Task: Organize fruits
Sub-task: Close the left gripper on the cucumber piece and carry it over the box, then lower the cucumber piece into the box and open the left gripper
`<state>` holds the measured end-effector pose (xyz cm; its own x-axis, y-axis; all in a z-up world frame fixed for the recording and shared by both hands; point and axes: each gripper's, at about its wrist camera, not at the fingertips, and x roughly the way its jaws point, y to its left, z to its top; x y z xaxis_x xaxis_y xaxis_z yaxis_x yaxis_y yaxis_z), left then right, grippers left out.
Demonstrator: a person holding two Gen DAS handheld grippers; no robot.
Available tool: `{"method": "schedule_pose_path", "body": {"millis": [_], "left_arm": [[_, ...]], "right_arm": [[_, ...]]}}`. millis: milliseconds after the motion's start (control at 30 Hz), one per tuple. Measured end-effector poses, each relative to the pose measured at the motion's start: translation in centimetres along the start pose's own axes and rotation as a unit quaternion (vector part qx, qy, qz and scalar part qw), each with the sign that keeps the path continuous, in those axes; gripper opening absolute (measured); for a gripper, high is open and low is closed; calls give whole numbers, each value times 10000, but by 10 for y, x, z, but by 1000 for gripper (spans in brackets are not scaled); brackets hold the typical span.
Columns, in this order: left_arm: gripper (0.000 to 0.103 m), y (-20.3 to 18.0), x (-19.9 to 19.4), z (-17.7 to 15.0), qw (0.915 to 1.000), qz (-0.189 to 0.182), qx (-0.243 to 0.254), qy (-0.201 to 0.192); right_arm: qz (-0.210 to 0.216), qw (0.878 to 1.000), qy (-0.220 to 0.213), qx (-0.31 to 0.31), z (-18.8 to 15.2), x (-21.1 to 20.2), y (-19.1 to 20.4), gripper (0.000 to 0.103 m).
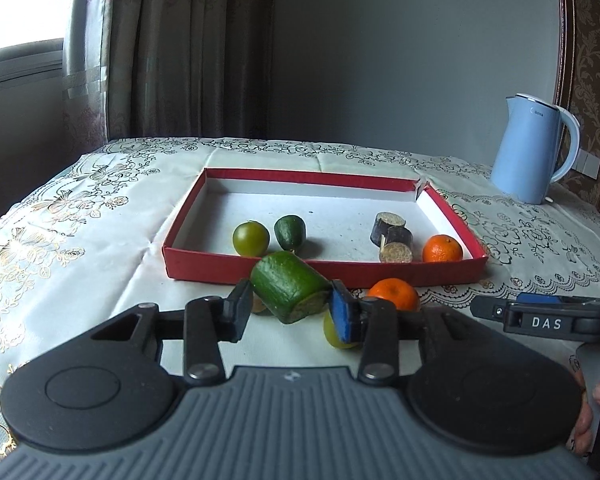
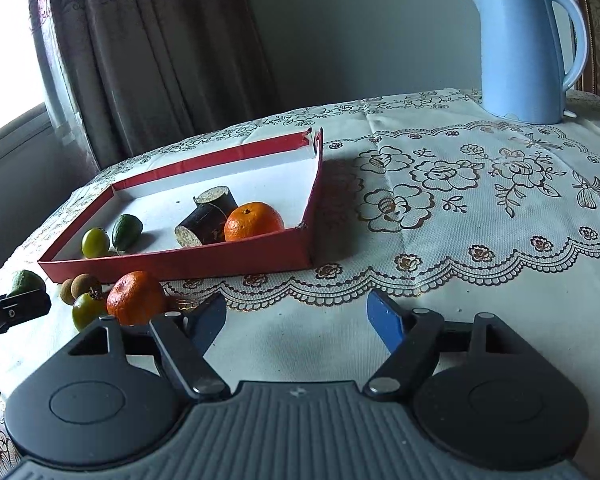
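Observation:
My left gripper (image 1: 290, 312) is shut on a green cut fruit piece (image 1: 288, 286) and holds it just in front of the red tray (image 1: 324, 272). In the tray lie a round green fruit (image 1: 251, 238), a dark green fruit (image 1: 290, 232), dark cut cane pieces (image 1: 394, 236) and an orange (image 1: 442, 249). On the cloth in front lie another orange (image 1: 394, 294) and a yellow-green fruit (image 1: 334, 334). My right gripper (image 2: 300, 320) is open and empty over the cloth, right of the loose orange (image 2: 134, 298), a green fruit (image 2: 85, 310) and two brown longans (image 2: 80, 286). The tray (image 2: 204, 260) shows there too.
A light blue electric kettle (image 1: 528, 148) stands at the table's back right, also in the right wrist view (image 2: 524, 52). A patterned white tablecloth (image 2: 440, 208) covers the table. Curtains and a window are behind at the left.

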<state>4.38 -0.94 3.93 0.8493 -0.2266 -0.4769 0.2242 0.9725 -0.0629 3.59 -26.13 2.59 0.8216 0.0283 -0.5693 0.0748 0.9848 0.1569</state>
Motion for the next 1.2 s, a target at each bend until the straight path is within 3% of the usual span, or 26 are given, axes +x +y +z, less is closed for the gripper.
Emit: {"method": "schedule_pose_path", "body": {"millis": [200, 500, 867, 1000, 1200], "left_arm": [[38, 10, 4, 22, 9998, 92, 112, -159], [38, -6, 50, 52, 9996, -73, 270, -43], [38, -22, 99, 42, 9978, 205, 520, 349], [39, -20, 104, 38, 9973, 325, 493, 430], [49, -14, 86, 37, 9983, 321, 403, 266]], "right_arm": [[-451, 9970, 167, -599, -1, 6, 20, 77], [-313, 9984, 128, -457, 0, 5, 15, 80], [-213, 9992, 90, -319, 1, 4, 11, 80], [-189, 9994, 80, -283, 0, 3, 10, 81], [-191, 9994, 80, -281, 1, 3, 10, 81]]}}
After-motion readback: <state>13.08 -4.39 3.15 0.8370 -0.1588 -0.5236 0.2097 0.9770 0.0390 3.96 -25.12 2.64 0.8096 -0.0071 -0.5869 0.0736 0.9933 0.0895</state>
